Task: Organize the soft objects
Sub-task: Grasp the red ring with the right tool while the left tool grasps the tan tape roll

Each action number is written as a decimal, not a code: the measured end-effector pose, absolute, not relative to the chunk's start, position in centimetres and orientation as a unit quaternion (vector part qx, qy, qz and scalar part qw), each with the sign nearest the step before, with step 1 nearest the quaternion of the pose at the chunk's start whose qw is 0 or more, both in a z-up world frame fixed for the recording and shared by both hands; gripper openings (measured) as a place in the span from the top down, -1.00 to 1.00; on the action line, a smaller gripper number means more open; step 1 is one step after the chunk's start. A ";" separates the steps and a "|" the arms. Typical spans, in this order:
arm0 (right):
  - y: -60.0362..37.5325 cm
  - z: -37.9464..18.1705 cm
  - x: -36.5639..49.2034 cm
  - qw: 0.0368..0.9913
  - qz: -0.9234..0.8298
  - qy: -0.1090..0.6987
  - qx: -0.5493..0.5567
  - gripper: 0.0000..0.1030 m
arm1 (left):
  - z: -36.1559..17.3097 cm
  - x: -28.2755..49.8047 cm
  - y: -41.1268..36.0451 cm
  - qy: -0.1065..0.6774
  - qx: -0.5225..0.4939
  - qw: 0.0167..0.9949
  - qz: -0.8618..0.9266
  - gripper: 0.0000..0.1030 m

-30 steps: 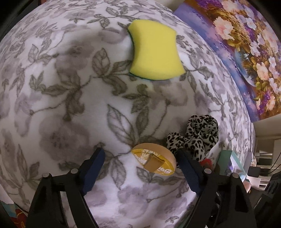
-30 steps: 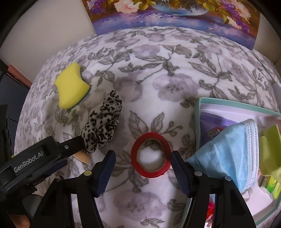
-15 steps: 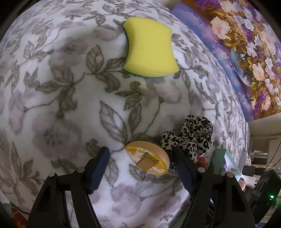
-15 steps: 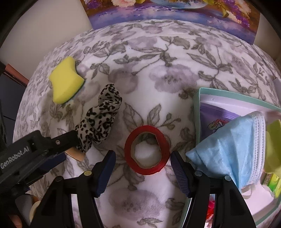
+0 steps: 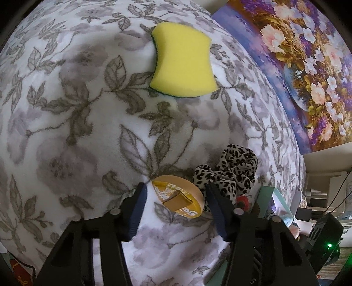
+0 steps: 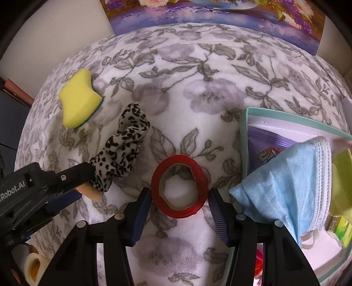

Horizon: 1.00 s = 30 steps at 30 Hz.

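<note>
Tape roll [image 5: 178, 195] sits between closing left jaws, red ring [image 6: 179, 189] between closing right jaws.

— What's lying behind my work area?
— A flower painting [image 6: 220, 19] is leaning against the wall. A floral blanket [image 5: 66, 132] is covering the tabletop, and a green light [image 5: 329, 252] is glowing at my right.

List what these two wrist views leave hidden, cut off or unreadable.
- Tan roll, right wrist view: mostly hidden behind the left gripper body and the leopard scrunchie.
- Printing on the orange roll, left wrist view: too small and skewed to read.
- Tray contents, right wrist view: largely covered by the blue mask and cut by the edge.
- Red tape, left wrist view: nearly all behind a finger.
</note>
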State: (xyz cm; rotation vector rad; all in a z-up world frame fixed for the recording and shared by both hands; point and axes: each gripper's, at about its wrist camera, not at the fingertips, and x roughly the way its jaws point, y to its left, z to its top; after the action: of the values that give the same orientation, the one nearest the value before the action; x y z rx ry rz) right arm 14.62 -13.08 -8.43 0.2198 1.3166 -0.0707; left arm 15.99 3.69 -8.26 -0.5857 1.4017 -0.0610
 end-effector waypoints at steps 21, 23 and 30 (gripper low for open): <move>-12.6 -7.0 14.6 0.794 -0.025 0.599 0.099 -0.06 | -6.7 16.0 4.1 0.614 -0.253 0.747 -0.033 0.61; -12.4 -6.6 14.6 0.797 -0.024 0.596 0.097 -0.06 | -6.5 16.0 4.2 0.609 -0.252 0.751 -0.031 0.61; -12.5 -5.4 14.5 0.804 -0.020 0.586 0.101 -0.06 | -5.4 15.9 4.8 0.593 -0.253 0.764 -0.029 0.62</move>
State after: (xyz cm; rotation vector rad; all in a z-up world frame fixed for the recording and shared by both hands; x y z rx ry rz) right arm 14.48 -12.52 -5.35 0.2159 1.2555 -0.0419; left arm 15.91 4.82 -5.35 -0.5497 1.2892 -0.0621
